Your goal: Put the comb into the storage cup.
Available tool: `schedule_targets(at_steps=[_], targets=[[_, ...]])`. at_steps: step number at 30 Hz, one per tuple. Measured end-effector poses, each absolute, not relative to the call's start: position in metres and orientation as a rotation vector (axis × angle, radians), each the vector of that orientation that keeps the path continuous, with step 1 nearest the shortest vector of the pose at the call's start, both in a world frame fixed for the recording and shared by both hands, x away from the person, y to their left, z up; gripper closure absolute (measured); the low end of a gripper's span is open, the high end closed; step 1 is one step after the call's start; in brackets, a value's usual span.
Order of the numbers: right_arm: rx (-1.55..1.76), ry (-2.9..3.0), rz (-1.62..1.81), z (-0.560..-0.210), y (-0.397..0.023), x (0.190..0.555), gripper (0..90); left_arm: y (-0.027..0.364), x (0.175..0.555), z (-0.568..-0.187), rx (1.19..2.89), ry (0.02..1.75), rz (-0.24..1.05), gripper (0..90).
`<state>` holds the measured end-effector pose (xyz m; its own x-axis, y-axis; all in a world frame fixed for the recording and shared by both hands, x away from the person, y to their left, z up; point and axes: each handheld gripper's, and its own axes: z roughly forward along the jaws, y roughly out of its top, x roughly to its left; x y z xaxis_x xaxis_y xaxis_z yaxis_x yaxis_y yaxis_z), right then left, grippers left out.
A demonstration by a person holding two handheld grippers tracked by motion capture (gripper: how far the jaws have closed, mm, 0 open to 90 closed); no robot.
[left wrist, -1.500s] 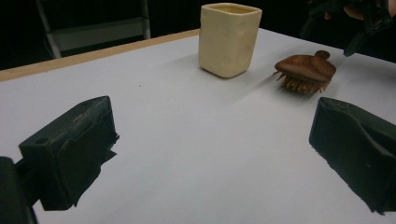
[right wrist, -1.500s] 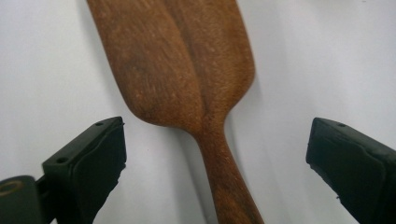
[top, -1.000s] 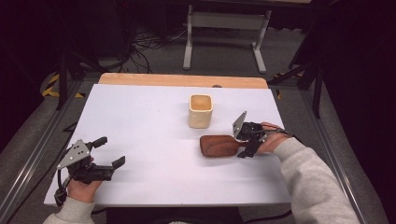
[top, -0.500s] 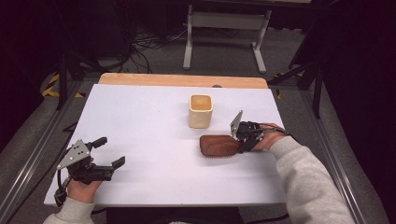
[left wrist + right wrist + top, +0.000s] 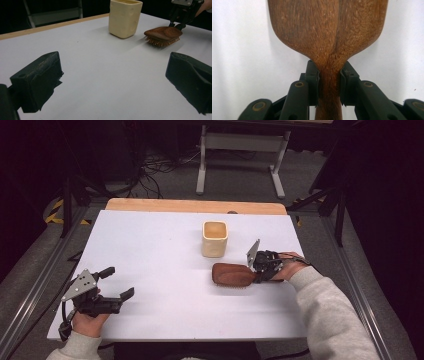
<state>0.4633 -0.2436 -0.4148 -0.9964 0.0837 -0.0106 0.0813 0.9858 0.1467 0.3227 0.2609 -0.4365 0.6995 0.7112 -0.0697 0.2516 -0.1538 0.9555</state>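
A dark wooden hairbrush (image 5: 232,274) lies bristles down on the white table (image 5: 150,250), right of centre. My right gripper (image 5: 258,275) has just been closing its jaws on the brush's narrow handle. In the right gripper view both pads (image 5: 313,77) press the handle (image 5: 329,100) just below the brush head (image 5: 327,30). My left gripper (image 5: 117,282) rests open near the front left corner, nothing between its jaws (image 5: 112,82). The left gripper view has the brush (image 5: 163,33) far off with the right gripper (image 5: 183,10) behind it.
A cream square cup (image 5: 215,239) stands upright just behind the brush, close to it (image 5: 125,17). A wooden strip (image 5: 195,206) runs along the table's far edge. Metal frame rails flank both sides.
The right gripper's jaws have drawn in onto the brush handle. Neither hand has shifted and the brush lies where it was.
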Motion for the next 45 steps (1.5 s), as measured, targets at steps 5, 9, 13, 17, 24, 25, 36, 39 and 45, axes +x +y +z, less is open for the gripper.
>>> schedule_targets(at_steps=[5, 9, 13, 17, 24, 25, 36, 39, 45], targets=[[0.175, 3.099, 0.252, -0.411, -0.242, 0.460, 72.6, 0.261, 0.323, -0.436, 1.722, 0.775, 0.482, 1.5], [0.169, 3.093, 0.328, -0.408, -0.241, 0.457, 72.7, 0.261, 0.323, -0.437, 1.721, 0.776, 0.480, 1.5], [0.160, 3.049, 0.407, -0.402, -0.240, 0.454, 72.7, 0.260, 0.324, -0.437, 1.721, 0.774, 0.478, 1.5], [0.155, 2.992, 0.546, -0.392, -0.239, 0.450, 72.6, 0.259, 0.324, -0.436, 1.725, 0.775, 0.476, 1.5], [0.176, 2.867, 0.734, -0.378, -0.241, 0.442, 72.6, 0.259, 0.324, -0.436, 1.719, 0.763, 0.475, 1.5], [0.178, 2.849, 0.760, -0.377, -0.242, 0.440, 72.6, 0.259, 0.324, -0.436, 1.716, 0.765, 0.471, 1.5], [0.245, 2.614, 1.033, -0.368, -0.238, 0.418, 72.6, 0.254, 0.326, -0.435, 1.703, 0.746, 0.452, 0.4], [0.259, 2.568, 1.093, -0.368, -0.234, 0.412, 72.6, 0.251, 0.326, -0.434, 1.700, 0.735, 0.450, 0.2], [0.323, 2.456, 1.232, -0.374, -0.225, 0.397, 72.5, 0.247, 0.328, -0.429, 1.679, 0.726, 0.435, 0.4]])
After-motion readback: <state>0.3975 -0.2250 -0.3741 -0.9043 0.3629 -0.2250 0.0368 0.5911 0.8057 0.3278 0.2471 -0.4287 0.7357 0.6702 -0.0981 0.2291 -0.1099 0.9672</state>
